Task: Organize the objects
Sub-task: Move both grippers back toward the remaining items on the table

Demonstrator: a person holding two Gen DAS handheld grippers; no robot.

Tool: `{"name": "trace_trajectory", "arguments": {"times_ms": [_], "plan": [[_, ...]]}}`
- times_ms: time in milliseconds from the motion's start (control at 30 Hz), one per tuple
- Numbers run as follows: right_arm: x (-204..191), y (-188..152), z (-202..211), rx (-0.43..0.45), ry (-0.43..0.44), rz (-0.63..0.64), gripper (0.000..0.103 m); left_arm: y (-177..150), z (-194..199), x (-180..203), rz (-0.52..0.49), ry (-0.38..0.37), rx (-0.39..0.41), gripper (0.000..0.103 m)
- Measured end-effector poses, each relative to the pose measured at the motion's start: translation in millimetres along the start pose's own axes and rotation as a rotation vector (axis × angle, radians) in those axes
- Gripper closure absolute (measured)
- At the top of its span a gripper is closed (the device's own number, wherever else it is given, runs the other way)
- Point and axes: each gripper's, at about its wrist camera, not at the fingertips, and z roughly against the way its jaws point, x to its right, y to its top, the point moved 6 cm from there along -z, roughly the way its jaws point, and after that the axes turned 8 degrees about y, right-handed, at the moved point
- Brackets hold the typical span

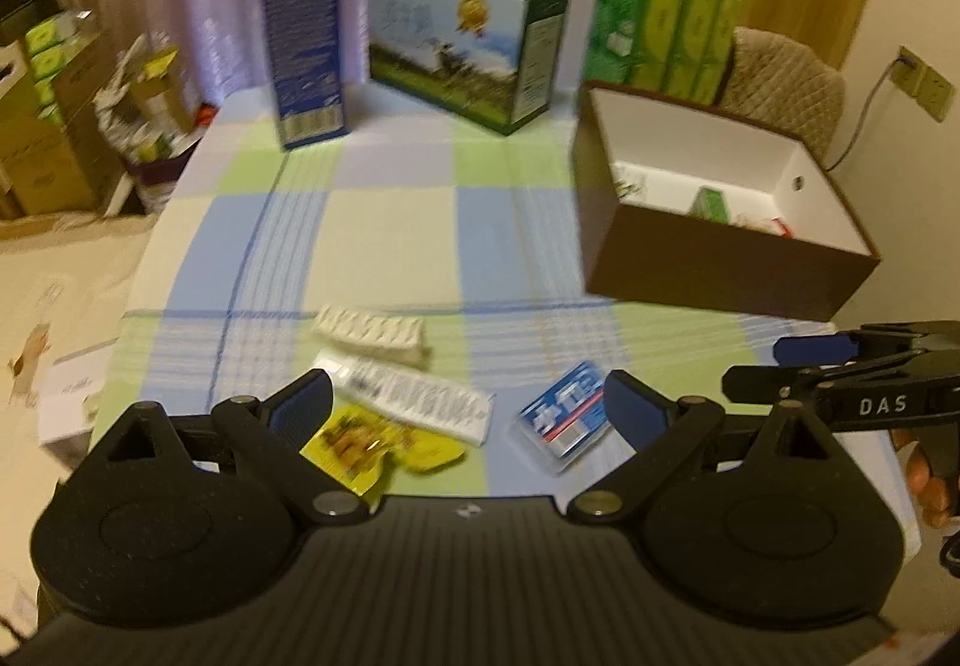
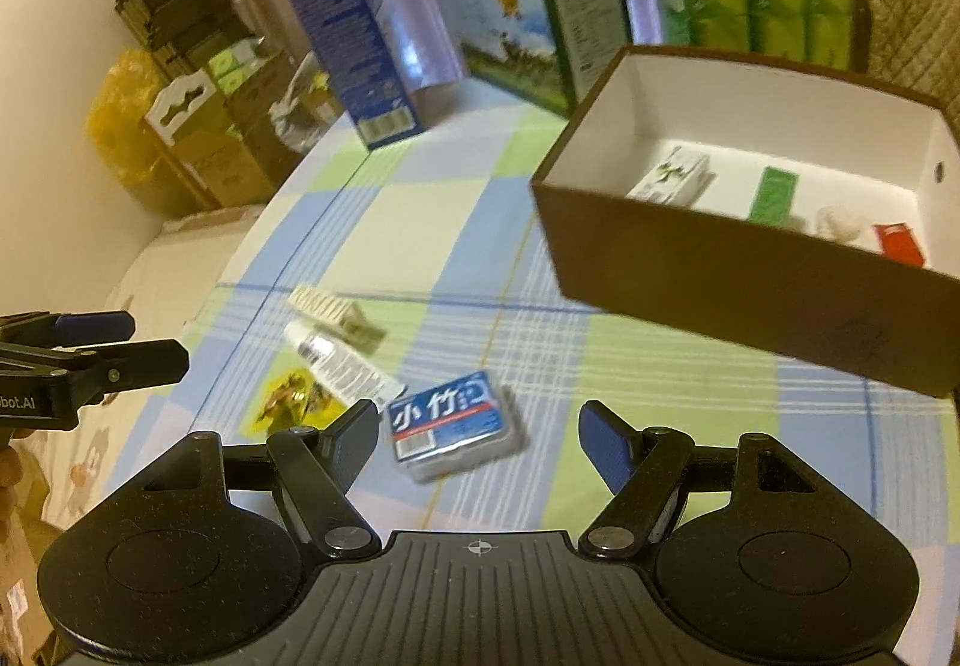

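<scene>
1. On the checked tabletop [image 1: 390, 222]: blue packet [image 2: 451, 426], white tube [image 1: 414, 396], yellow sachet [image 1: 375, 441], near the brown box [image 2: 750, 270]
2. Left hand-held gripper [image 1: 468, 408]: wide open, empty
3. Right hand-held gripper [image 2: 480, 444]: wide open, empty

Four small items lie flat on the checked cloth: a blue toothpick case [image 2: 451, 426], white tube [image 1: 414, 396], yellow sachet [image 1: 375, 441], ridged white packet [image 1: 372, 333]; brown open box [image 2: 738, 270] nearby.
</scene>
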Motion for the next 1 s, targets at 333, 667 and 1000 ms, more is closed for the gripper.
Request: {"name": "trace_trajectory", "arguments": {"times_ms": [333, 667, 1000], "plan": [[-16.0, -15.3, -39.3, -0.094, 0.03, 0.032, 0.032, -36.4, -12.6, -42.3, 0.088, 0.082, -0.099, 0.008], [-6.0, -21.5, -57.5, -0.138, 0.008, 0.014, 0.032, -50.6, -37.1, -48.5, 0.086, 0.1, -0.124, 0.009], [23.4, -24.6, -51.7, -0.134, -0.045, -0.055, 0.032, -65.1, -90.8, -25.4, -0.204, 0.119, -0.102, 0.022]]}}
